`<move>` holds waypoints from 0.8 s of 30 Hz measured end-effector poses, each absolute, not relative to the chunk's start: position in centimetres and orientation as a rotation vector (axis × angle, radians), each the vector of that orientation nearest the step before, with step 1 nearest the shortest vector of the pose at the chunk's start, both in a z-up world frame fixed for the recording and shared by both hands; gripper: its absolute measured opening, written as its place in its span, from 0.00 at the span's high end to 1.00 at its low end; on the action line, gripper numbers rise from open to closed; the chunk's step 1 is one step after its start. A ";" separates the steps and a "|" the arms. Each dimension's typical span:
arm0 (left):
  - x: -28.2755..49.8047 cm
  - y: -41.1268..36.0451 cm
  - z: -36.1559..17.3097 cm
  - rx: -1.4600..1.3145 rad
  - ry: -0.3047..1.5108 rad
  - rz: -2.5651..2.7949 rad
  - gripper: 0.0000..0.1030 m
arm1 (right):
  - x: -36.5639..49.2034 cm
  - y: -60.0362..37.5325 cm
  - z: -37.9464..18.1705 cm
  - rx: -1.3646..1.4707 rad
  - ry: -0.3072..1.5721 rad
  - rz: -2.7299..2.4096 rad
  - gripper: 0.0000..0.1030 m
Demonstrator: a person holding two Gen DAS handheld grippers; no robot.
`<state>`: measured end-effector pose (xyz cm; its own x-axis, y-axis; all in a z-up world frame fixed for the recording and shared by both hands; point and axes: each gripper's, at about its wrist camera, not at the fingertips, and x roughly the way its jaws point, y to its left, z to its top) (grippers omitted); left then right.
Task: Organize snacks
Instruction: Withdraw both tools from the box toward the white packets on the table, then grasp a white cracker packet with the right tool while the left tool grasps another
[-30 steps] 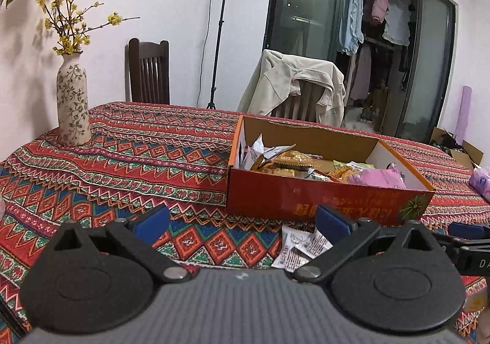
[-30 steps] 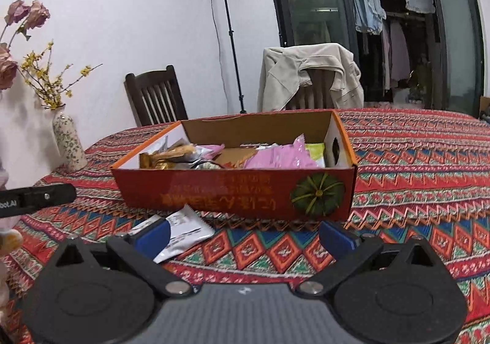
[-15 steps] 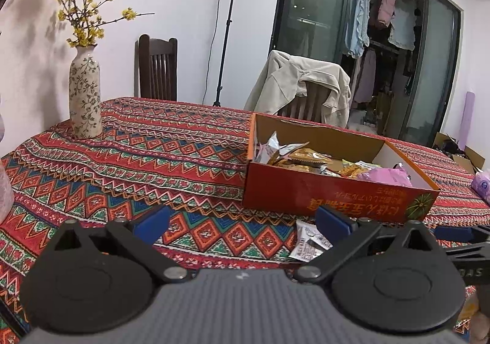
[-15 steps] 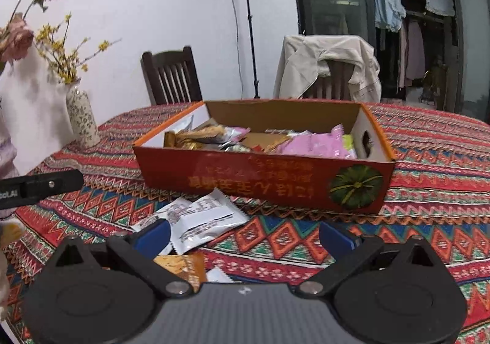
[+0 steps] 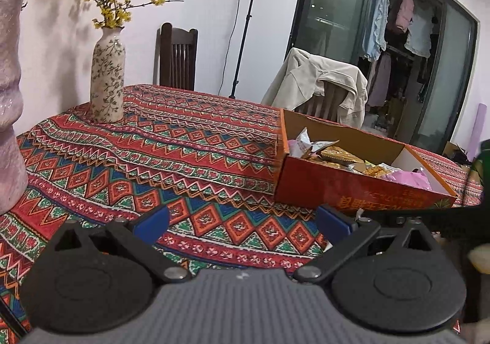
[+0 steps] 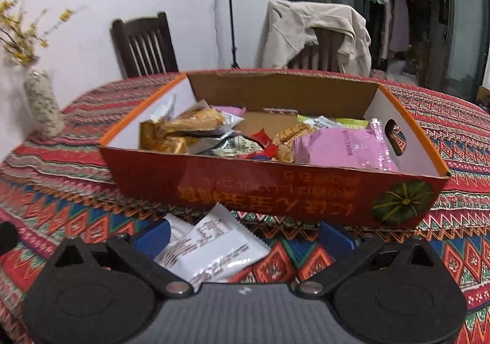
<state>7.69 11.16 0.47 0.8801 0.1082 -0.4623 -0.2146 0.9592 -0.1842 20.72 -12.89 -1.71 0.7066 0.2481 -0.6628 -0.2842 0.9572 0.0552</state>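
Lying loose on the patterned tablecloth (image 6: 459, 142), a white packet (image 6: 214, 246) sits just in front of the red box (image 6: 275, 191), directly between the blue fingers of the right gripper (image 6: 243, 237), which are spread wide and hold nothing. Inside the box are more snacks: golden wrappers (image 6: 180, 129) at its left end and a pink packet (image 6: 343, 148) at its right end by the handle cutout.

To the left, the left gripper (image 5: 242, 220) hovers over bare cloth, its fingers also wide apart and empty, with the box (image 5: 352, 191) off to its right. A flowered vase (image 5: 107, 77) stands farther back near the wall, and a chair with a beige jacket (image 5: 318, 87) draped over it stands behind the table.
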 end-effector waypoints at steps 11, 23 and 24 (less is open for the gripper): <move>8.1 11.8 -0.1 -0.254 0.477 0.179 0.00 | 20.7 -13.1 -3.4 -0.135 0.753 0.290 0.00; 8.3 10.9 -0.2 -0.247 0.486 0.170 0.00 | 18.9 -15.8 -3.5 -0.198 0.707 0.355 0.10; 8.3 10.9 -0.2 -0.249 0.487 0.169 0.00 | 18.9 -16.0 -3.5 -0.191 0.701 0.349 0.20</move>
<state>8.30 10.89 -0.21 0.8709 0.1006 -0.4810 -0.2186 0.9560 -0.1958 18.86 -16.05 -3.46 0.7096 0.2494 -0.6590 -0.3762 0.9249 -0.0550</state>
